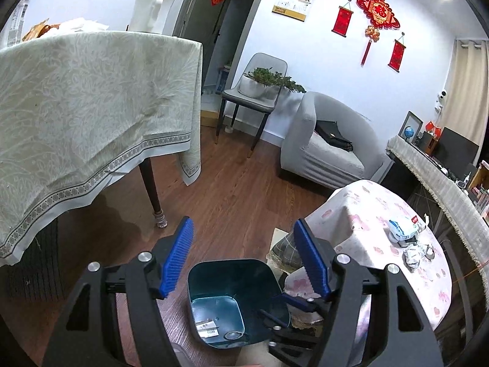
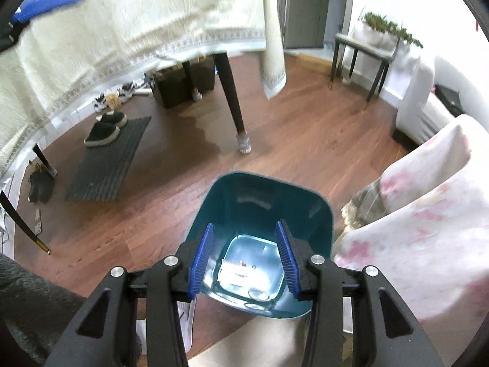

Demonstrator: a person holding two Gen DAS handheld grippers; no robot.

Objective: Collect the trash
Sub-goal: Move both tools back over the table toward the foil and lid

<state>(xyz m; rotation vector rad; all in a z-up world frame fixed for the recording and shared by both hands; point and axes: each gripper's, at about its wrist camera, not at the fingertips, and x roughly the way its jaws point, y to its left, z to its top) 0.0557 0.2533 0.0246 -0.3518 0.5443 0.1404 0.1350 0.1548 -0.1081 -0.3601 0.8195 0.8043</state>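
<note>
A teal trash bin (image 1: 235, 278) stands open on the wood floor beside a low table with a pink floral cloth (image 1: 366, 208). At the bin's bottom lie paper scraps (image 2: 237, 272) and a clear ring. My left gripper (image 1: 244, 221) is open above the bin's far rim, with nothing between its blue pads. My right gripper (image 2: 244, 224) hovers over the bin's mouth, also open and empty. On the floral cloth lie a crumpled blue-and-white wrapper (image 1: 403, 229) and balled foil (image 1: 412, 258).
A big table under a pale patterned cloth (image 1: 91, 107) overhangs on the left, its dark leg (image 1: 152, 189) close to the bin. Beyond are a grey armchair (image 1: 330, 146) and a chair with a potted plant (image 1: 253, 91). Under the big table, slippers (image 2: 104, 130) sit on a dark mat.
</note>
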